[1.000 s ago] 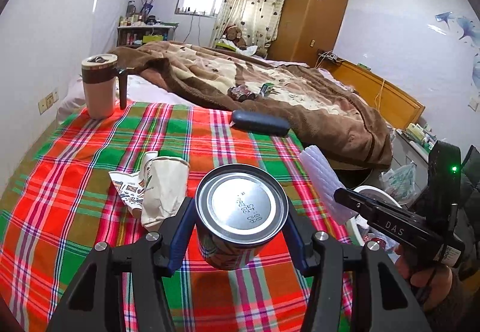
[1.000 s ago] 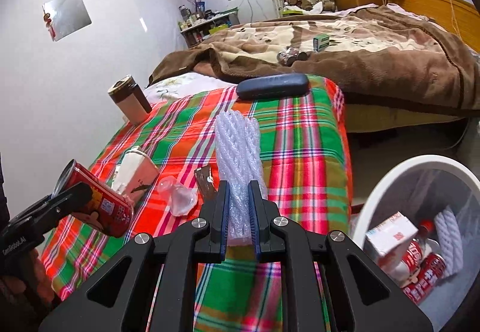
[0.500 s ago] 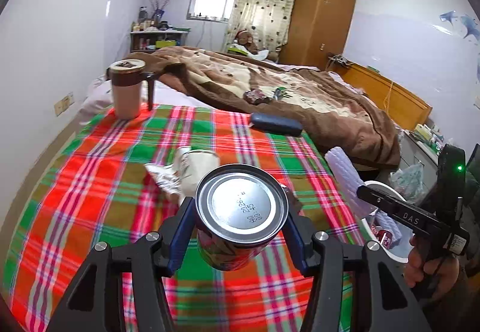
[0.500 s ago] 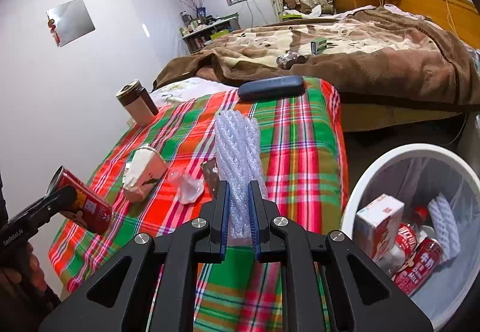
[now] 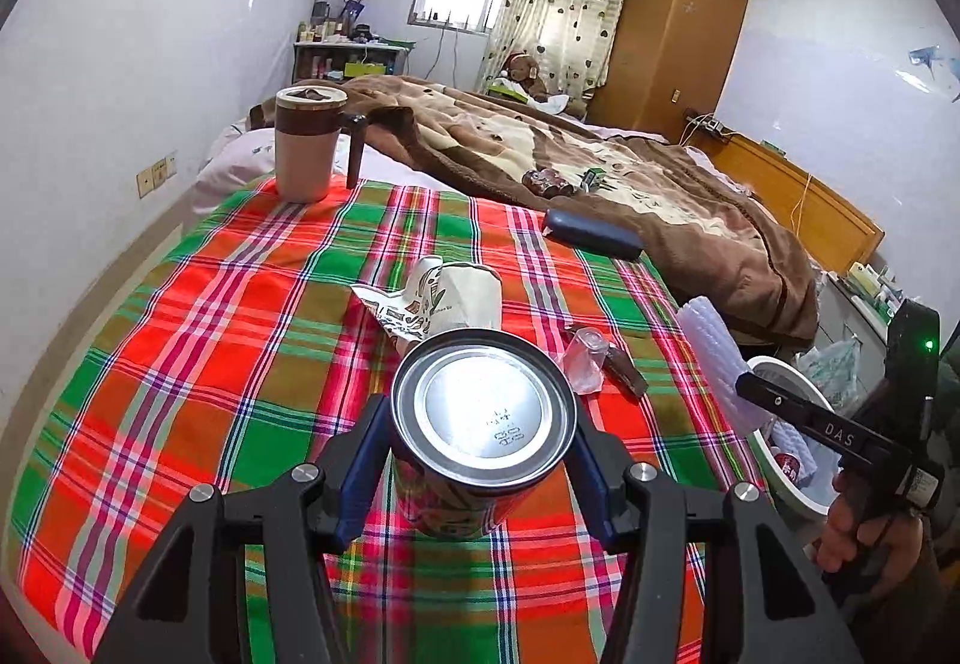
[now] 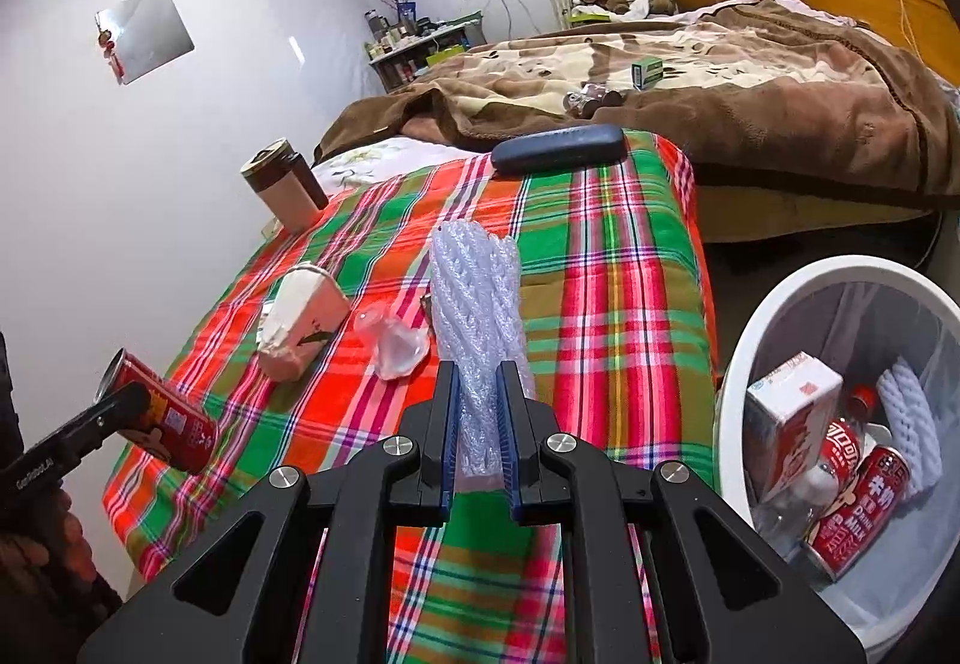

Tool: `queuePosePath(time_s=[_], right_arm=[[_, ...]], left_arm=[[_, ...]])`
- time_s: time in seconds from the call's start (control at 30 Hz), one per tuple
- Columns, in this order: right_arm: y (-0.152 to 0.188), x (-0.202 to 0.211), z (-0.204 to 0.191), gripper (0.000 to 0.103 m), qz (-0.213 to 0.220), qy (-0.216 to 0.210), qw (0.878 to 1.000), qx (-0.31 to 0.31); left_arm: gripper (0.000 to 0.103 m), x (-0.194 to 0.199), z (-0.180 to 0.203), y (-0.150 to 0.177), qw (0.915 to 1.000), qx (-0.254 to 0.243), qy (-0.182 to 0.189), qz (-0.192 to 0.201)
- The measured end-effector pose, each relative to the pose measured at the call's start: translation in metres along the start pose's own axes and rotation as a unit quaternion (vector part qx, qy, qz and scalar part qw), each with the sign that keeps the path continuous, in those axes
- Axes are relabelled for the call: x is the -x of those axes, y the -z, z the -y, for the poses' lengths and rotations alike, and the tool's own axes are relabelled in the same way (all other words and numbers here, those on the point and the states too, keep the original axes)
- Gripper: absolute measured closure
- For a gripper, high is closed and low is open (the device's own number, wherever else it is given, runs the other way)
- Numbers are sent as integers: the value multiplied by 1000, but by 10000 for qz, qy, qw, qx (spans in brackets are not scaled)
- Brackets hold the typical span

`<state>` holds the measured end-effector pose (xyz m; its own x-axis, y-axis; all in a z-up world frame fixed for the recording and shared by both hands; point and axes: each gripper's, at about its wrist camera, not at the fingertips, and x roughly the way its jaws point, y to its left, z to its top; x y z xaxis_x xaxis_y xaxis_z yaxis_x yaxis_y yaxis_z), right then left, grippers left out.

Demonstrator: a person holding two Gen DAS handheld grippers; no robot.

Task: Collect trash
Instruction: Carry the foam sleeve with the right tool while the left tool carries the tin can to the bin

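Observation:
My left gripper (image 5: 480,454) is shut on a red drink can (image 5: 483,418), held above the near part of the plaid table (image 5: 240,316); the can also shows in the right wrist view (image 6: 162,412). My right gripper (image 6: 477,412) is shut on a roll of clear bubble wrap (image 6: 477,298), held over the table's right side, left of the white trash bin (image 6: 744,364). The wrap also shows in the left wrist view (image 5: 714,346). A crumpled paper cup (image 5: 462,292) and a clear plastic cup (image 5: 585,358) lie on the table.
The bin (image 5: 786,382) holds a carton (image 6: 792,406), red cans and a white roll. A lidded mug (image 5: 309,142) stands at the table's far left, a dark glasses case (image 5: 591,235) at its far edge. A bed with a brown blanket (image 5: 660,196) lies behind.
Both grippers have pulled back and up from the table with their loads. More of the table and of the bin is now in view.

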<state>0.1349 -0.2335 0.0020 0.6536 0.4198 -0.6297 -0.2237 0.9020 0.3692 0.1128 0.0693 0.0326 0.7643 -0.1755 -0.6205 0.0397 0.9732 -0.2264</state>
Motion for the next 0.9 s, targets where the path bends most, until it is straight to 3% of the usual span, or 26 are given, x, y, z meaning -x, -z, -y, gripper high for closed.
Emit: queuePosePath(time_s=[0.33, 0.9], right_arm=[[5, 23, 11, 90, 151, 103, 9997, -129], [8, 79, 62, 90, 573, 622, 9952, -485]], left_arm=[[47, -1, 27, -1, 9993, -152, 337, -42], [47, -21, 151, -16, 9862, -930, 1358, -157]])
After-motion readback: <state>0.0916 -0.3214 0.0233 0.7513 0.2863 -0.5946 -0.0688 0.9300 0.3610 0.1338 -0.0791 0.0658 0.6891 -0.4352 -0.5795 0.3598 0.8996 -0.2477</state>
